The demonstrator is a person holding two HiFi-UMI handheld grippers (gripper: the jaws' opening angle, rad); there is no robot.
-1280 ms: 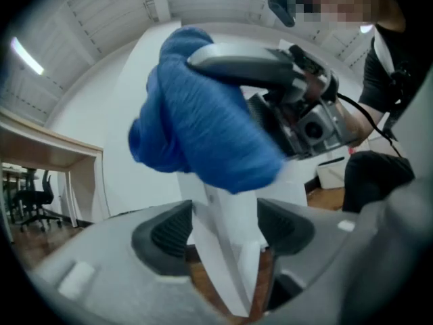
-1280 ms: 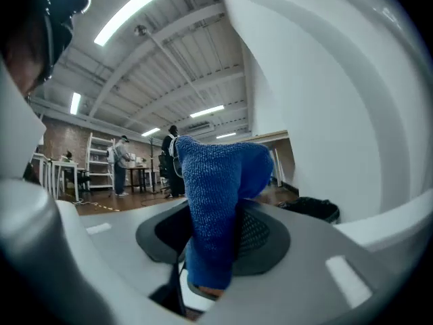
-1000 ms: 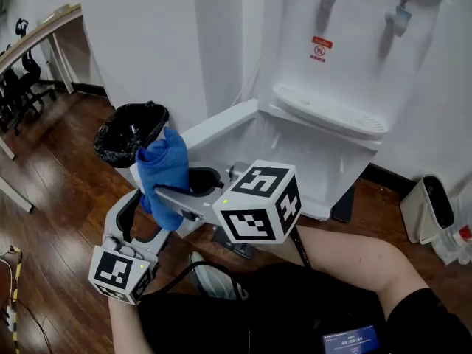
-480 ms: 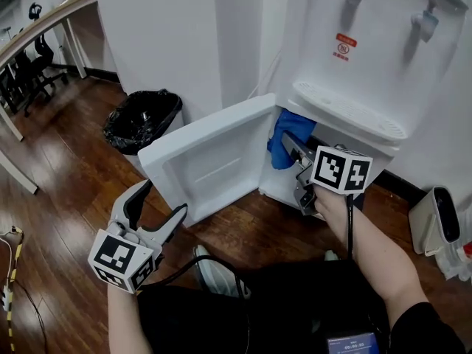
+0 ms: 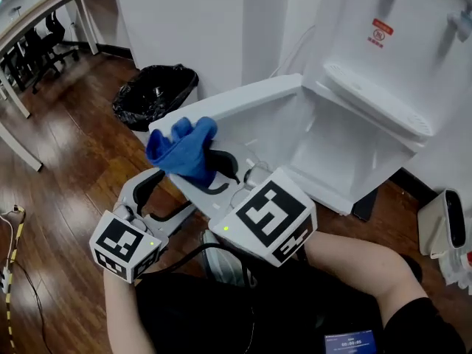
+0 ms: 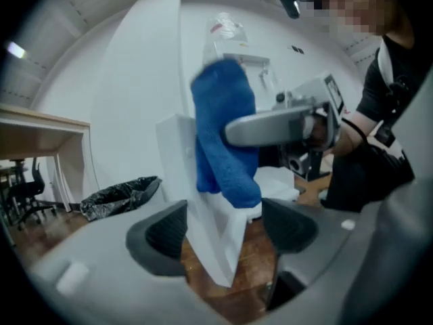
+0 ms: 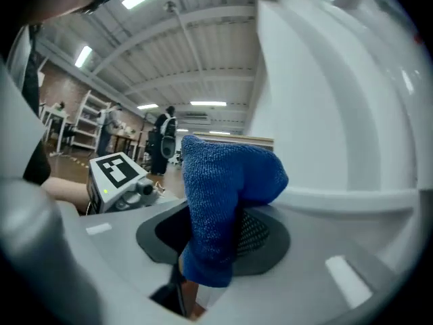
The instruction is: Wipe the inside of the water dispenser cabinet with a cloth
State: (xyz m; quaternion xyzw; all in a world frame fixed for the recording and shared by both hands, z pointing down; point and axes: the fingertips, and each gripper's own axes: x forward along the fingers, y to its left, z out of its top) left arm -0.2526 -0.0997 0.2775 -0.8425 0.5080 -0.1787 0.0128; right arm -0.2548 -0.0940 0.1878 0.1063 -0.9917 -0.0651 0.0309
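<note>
Head view shows the person's two arms closest, at 6 o'clock. The left gripper (image 5: 164, 199) sits at 7 o'clock, low over the wood floor (image 5: 66, 161). Its jaws are apart. In the left gripper view (image 6: 223, 230), the thin edge of the white door (image 6: 203, 242) stands between the pads with a gap on each side, so nothing is pinched. I think it waits there so it can catch the door and stop it from swinging.

The right gripper (image 5: 210, 174) reaches from 6 o'clock toward 9 o'clock. Its jaws are squeezed tight on the blue cloth (image 5: 183, 150). The right gripper view shows the cloth pinched low down, so a fat soft lump sticks out past the tips. That lump looks like the part for rubbing. The cloth is by the free end of the open door, and I cannot tell if it presses on it. It is not inside the cabinet (image 5: 332, 150), which is at 3 o'clock.

Farther off, at 11 o'clock, stands a bin (image 5: 156, 93) with a black bag. The water dispenser (image 5: 354, 50) has a red label (image 5: 381, 29) between 1 and 2 o'clock, but its writing is too small to read. The cube (image 5: 269, 220) on the right gripper has only black and white squares, no words.
</note>
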